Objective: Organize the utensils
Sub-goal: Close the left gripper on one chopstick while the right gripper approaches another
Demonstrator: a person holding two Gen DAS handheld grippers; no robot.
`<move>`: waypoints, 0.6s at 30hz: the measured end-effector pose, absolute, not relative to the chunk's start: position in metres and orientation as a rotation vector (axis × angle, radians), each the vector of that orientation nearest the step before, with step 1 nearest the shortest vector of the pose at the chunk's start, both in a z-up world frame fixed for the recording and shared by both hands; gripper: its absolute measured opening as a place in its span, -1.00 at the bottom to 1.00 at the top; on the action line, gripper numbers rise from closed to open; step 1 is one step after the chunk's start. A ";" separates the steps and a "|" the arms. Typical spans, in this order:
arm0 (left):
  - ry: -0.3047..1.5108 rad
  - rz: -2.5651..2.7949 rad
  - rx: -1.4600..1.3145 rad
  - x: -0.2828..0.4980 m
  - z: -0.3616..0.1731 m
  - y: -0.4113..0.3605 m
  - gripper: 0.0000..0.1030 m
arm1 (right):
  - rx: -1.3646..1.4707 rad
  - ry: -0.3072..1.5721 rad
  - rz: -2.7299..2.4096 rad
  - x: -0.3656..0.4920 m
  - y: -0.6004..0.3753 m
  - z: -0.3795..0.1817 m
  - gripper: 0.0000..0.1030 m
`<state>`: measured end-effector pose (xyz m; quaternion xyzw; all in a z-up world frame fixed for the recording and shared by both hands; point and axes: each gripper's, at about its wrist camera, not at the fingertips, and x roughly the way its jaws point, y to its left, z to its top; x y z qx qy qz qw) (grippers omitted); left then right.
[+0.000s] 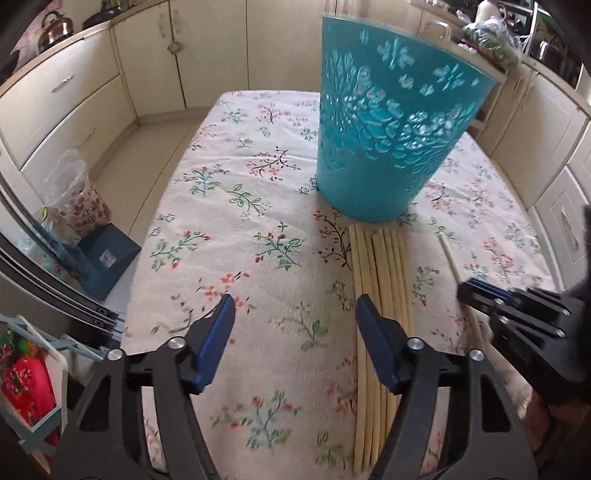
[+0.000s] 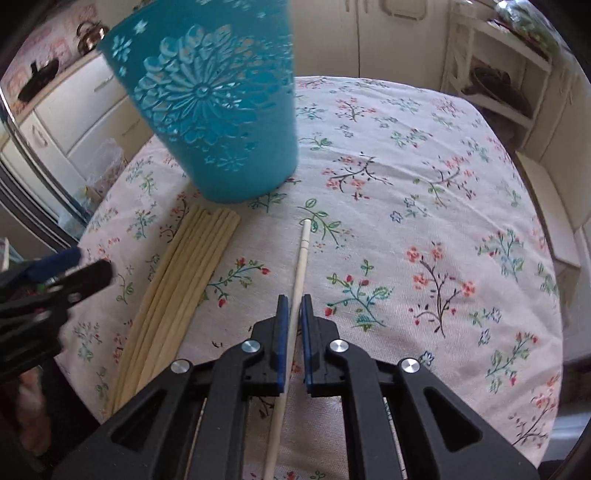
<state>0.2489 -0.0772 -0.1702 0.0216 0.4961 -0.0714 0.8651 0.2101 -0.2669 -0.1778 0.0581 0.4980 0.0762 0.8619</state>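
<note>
A teal perforated bucket stands upright on the floral tablecloth; it also shows in the right wrist view. A bundle of pale chopsticks lies in front of the bucket, also in the right wrist view. My left gripper is open and empty, just left of the bundle. My right gripper is shut on a single chopstick, which points toward the bucket. The right gripper shows at the right of the left wrist view, with the chopstick sticking out of it.
Cream kitchen cabinets surround the table. A blue box and a plastic bag sit on the floor at the left. A kettle stands on the counter. Open shelves stand at the far right.
</note>
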 end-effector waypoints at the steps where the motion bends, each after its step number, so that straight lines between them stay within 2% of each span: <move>1: 1.043 -0.150 0.049 0.251 -0.173 -0.080 0.18 | 0.122 1.043 0.154 0.211 -0.266 -0.177 -0.84; 9: 1.087 -0.142 0.068 0.277 -0.193 -0.098 0.17 | 0.144 1.043 0.176 0.214 -0.267 -0.175 -0.80; 18: 1.090 -0.147 0.110 0.281 -0.190 -0.109 0.17 | 0.165 1.050 0.200 0.218 -0.268 -0.174 -0.69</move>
